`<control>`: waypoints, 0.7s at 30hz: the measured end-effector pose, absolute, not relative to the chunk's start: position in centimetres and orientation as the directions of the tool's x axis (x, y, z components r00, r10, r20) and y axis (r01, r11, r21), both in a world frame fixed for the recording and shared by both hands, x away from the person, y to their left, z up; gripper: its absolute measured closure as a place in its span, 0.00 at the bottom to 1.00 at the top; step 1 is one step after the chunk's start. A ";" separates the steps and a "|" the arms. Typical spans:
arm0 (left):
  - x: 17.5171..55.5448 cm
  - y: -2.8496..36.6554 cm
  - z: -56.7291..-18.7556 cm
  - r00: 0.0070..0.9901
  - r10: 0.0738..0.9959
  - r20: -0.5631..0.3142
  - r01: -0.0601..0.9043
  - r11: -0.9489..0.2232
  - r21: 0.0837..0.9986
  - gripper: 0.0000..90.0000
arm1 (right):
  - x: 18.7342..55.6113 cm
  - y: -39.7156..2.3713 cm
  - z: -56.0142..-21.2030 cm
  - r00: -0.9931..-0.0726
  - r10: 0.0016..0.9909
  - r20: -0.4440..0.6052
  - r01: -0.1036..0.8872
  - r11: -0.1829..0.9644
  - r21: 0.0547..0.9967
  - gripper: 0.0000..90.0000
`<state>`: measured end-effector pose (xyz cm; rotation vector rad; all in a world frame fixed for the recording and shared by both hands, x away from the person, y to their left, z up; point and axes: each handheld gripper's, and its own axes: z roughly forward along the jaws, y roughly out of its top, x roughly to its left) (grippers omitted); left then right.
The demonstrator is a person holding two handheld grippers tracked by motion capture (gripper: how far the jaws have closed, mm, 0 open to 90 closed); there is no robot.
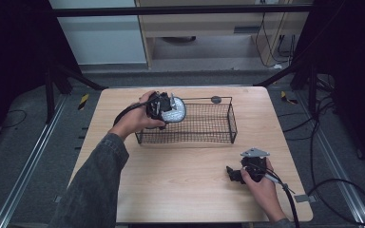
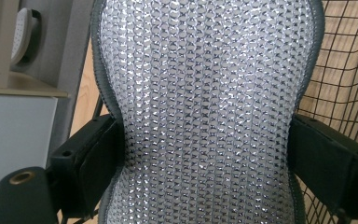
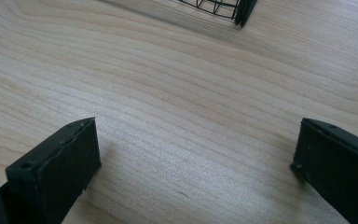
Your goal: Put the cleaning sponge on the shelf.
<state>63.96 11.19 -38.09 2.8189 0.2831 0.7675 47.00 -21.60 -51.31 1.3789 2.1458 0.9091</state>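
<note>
Clamped from both sides, the silver mesh scrubber [image 2: 207, 112] is held at its narrowed waist by the left gripper [image 1: 164, 110], whose jaws are closed on it far enough that the pad is pinched inward where the black pads [image 2: 98, 163] press. In the high view the scrubber [image 1: 175, 112] is seen held above the left end of the black wire basket [image 1: 218, 135], at or just over its rim; whether it touches the wire cannot be told. The right gripper [image 1: 232, 174] is rested low on the wooden table [image 1: 185, 185], well apart from the basket, its jaws spread wide with nothing but bare wood between them.

The step in hand is judged to be placing the scrubber into the basket. It is best done by lowering the pad inside the walls until it is supported by the floor mesh, and only then should the jaws be opened, so that the soft pad is not dropped or caught on the rim. The basket is light and may be shifted if pushed.
</note>
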 end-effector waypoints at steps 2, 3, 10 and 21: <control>64.0 11.3 -38.3 0.848 0.240 0.472 0.136 -0.960 0.244 0.13 | 47.0 -21.6 -51.3 -0.412 0.911 -0.006 0.629 0.289 0.722 0.01; 64.0 11.3 -38.4 0.849 0.243 0.469 0.139 -0.960 0.245 0.12 | 47.0 -21.6 -51.3 -0.412 0.911 -0.006 0.629 0.289 0.722 0.01; 64.1 11.4 -38.8 0.859 0.262 0.440 0.157 -0.953 0.261 0.09 | 47.0 -21.6 -51.3 -0.413 0.911 -0.008 0.627 0.291 0.723 0.01; 64.2 11.7 -38.4 0.850 0.304 0.430 0.181 -0.936 0.303 0.04 | 47.0 -21.6 -51.3 -0.412 0.911 -0.006 0.628 0.289 0.723 0.01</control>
